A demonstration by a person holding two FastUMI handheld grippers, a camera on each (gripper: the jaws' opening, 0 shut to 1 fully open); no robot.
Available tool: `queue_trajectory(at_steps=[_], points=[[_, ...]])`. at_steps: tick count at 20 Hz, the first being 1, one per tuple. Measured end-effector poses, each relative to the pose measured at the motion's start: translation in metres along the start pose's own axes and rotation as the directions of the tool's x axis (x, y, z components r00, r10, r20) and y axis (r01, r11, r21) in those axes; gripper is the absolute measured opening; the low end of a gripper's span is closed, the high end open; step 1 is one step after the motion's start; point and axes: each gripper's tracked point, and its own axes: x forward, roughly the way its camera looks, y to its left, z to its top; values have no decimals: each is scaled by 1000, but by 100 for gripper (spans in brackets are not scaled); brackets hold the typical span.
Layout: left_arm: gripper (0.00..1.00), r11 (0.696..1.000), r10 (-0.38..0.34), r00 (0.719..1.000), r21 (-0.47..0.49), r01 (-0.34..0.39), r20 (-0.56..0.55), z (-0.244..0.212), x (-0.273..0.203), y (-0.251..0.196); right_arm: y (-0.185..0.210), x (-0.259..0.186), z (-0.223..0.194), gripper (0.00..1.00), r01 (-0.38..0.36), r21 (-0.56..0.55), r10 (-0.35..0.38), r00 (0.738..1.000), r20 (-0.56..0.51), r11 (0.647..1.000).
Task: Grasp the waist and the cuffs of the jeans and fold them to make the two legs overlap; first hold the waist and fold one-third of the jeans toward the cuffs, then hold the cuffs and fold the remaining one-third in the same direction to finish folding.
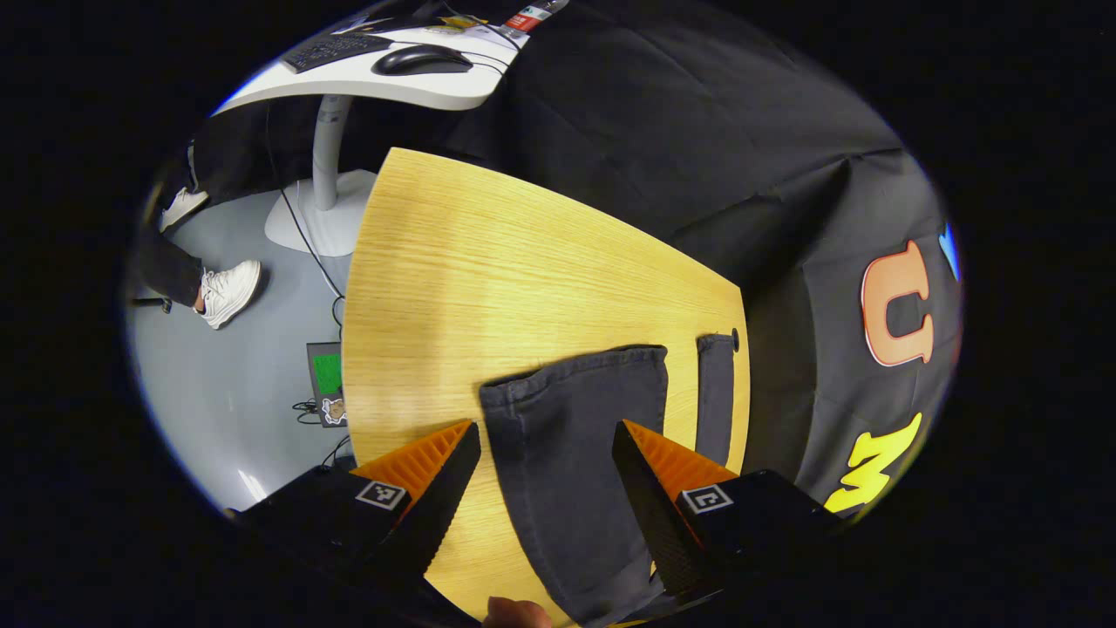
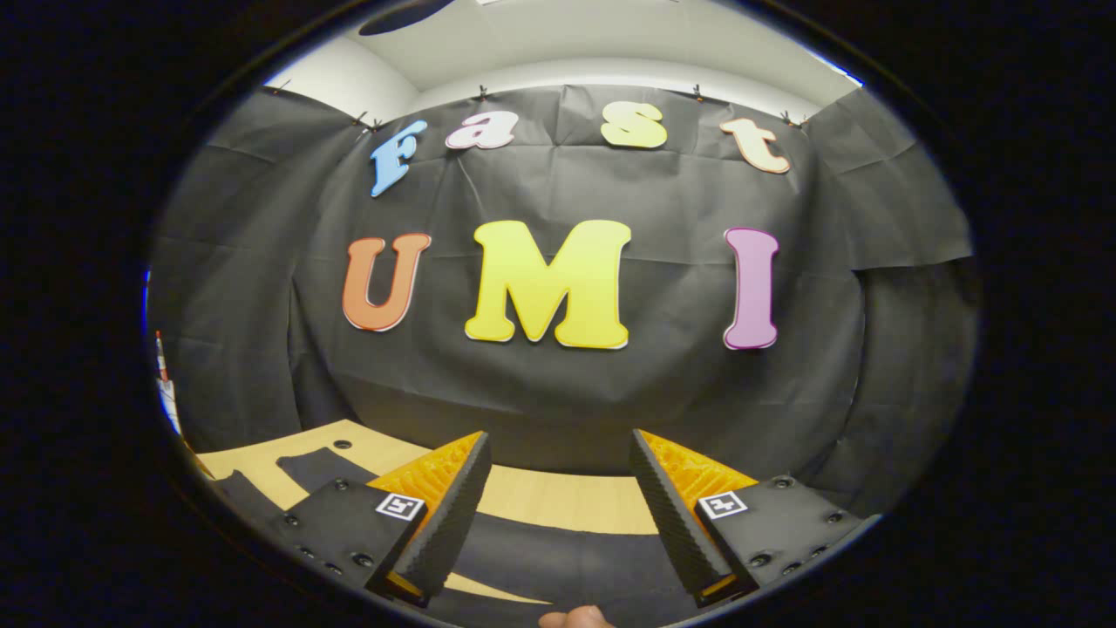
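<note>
Dark jeans [image 1: 567, 436] lie flat on the wooden table [image 1: 488, 270]. In the left gripper view one leg ends in a cuff [image 1: 580, 366] just ahead of my fingers, and the other leg's cuff [image 1: 717, 349] lies to its right near the table's edge. My left gripper [image 1: 545, 462] hovers open above the nearer leg, its fingers spread to either side of the cloth. In the right gripper view the jeans [image 2: 558, 554] stretch as a dark band across the table [image 2: 558, 497] below my right gripper [image 2: 558, 515], which stands open and holds nothing.
Black booth cloth [image 2: 558, 392] hangs right behind the table's far edge. Beyond the table's left end there is grey floor [image 1: 227, 384] with a person's white shoe [image 1: 228, 292], cables, a small device [image 1: 327, 384] and a white desk on a pedestal [image 1: 327, 148].
</note>
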Motion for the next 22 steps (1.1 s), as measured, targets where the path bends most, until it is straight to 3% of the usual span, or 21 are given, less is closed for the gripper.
queue_trajectory(at_steps=[5, 8, 9, 10, 12, 13, 14, 16, 19, 21, 22], points=[[96, 997, 41, 999, 72, -41, 8, 2, 13, -4, -18, -1, -5, 95, 41, 12, -41, 999, -21, 999], [92, 981, 70, 998, 181, -69, 2, -3, 18, -6, -26, -1, -13, 96, 40, 42, -38, 998, -47, 998], [92, 969, 95, 995, 228, -90, -7, -6, 19, -2, -25, -1, -16, 98, 12, 80, -6, 998, -65, 997], [81, 958, 124, 992, 262, -116, -12, -9, 20, 3, -23, -2, -21, 98, -9, 123, 20, 996, -90, 992], [36, 959, 140, 990, 252, -133, -10, -8, 22, 8, -34, -2, -32, 98, 2, 178, 24, 989, -143, 984], [34, 966, 143, 990, 218, -136, -15, -9, 23, 12, -42, 0, -34, 96, 16, 197, 16, 987, -158, 980], [18, 975, 134, 991, 180, -128, -24, -10, 24, 10, -50, 0, -36, 98, 33, 218, 5, 985, -173, 975], [7, 985, 118, 992, 131, -112, -35, -9, 23, 9, -75, 1, -43, 96, 78, 260, -23, 978, -209, 962], [6, 987, 117, 992, 117, -111, -45, -8, 24, 9, -130, -2, -78, 98, 209, 366, -70, 931, -357, 907], [6, 986, 118, 992, 121, -112, -44, -8, 24, 9, -179, -9, -117, 95, 373, 443, -114, 854, -508, 815], [6, 986, 118, 992, 124, -112, -46, -8, 24, 9, -206, -19, -138, 99, 470, 462, -155, 807, -570, 752]])
